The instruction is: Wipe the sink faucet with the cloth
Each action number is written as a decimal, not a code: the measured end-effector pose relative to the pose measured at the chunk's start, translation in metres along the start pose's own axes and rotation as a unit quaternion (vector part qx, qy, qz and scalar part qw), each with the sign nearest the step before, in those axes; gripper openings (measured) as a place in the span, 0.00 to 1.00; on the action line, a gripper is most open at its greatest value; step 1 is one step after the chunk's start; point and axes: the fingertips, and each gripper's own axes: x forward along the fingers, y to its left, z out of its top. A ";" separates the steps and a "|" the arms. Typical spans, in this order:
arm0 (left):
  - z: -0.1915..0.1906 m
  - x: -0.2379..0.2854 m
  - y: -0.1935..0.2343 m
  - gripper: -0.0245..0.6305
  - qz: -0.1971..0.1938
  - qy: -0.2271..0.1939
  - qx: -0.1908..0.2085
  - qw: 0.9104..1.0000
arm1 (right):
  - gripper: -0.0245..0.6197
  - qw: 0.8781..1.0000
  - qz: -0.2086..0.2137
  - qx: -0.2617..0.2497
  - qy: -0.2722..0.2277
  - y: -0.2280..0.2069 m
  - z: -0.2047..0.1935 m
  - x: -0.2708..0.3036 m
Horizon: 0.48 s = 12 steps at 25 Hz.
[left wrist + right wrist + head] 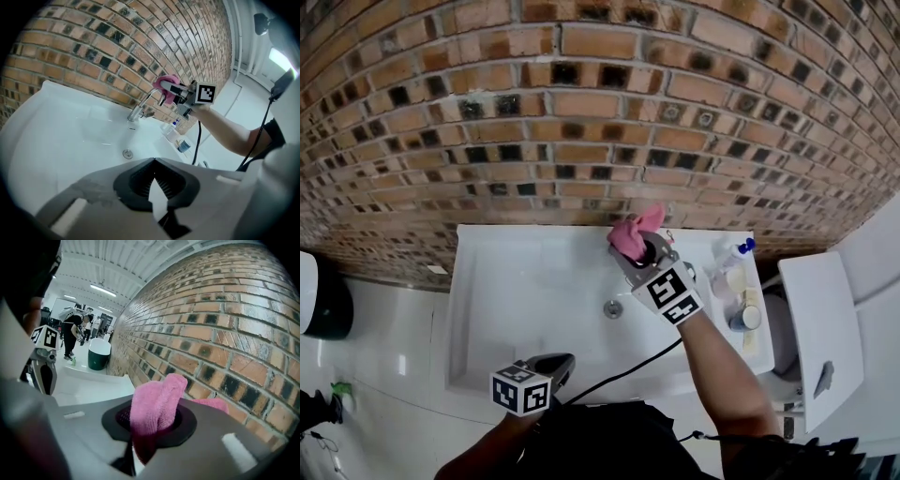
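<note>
A pink cloth [633, 234] is bunched in my right gripper [645, 251], which is shut on it at the back of the white sink [516, 281]. In the left gripper view the cloth [164, 83] rests against the top of the chrome faucet's [140, 105] curved spout, with the right gripper [176, 91] behind it. The head view hides the faucet under the cloth and gripper. In the right gripper view the cloth [157, 399] fills the jaws of my right gripper [154, 420]. My left gripper [558, 364] hangs shut and empty over the sink's front edge, its tips [153, 161] pointing at the basin [61, 131].
A brick wall [581, 112] rises right behind the sink. The drain [613, 308] lies mid-basin. A spray bottle [731, 253] and a cup [745, 317] stand on the sink's right ledge. A white fixture [825, 309] is at the right, a dark bin [323, 305] at the left.
</note>
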 end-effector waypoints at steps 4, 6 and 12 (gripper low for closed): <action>-0.005 -0.008 -0.001 0.04 0.001 0.004 0.004 1.000 | 0.14 1.000 -0.009 0.020 -0.021 0.010 -0.001 -0.007; -0.008 -0.012 0.001 0.04 0.004 0.007 0.005 1.000 | 0.14 0.999 -0.011 0.018 -0.027 0.018 -0.004 -0.012; -0.013 -0.019 0.008 0.04 0.007 0.007 -0.001 1.000 | 0.14 0.998 -0.014 0.037 -0.038 0.040 -0.019 -0.023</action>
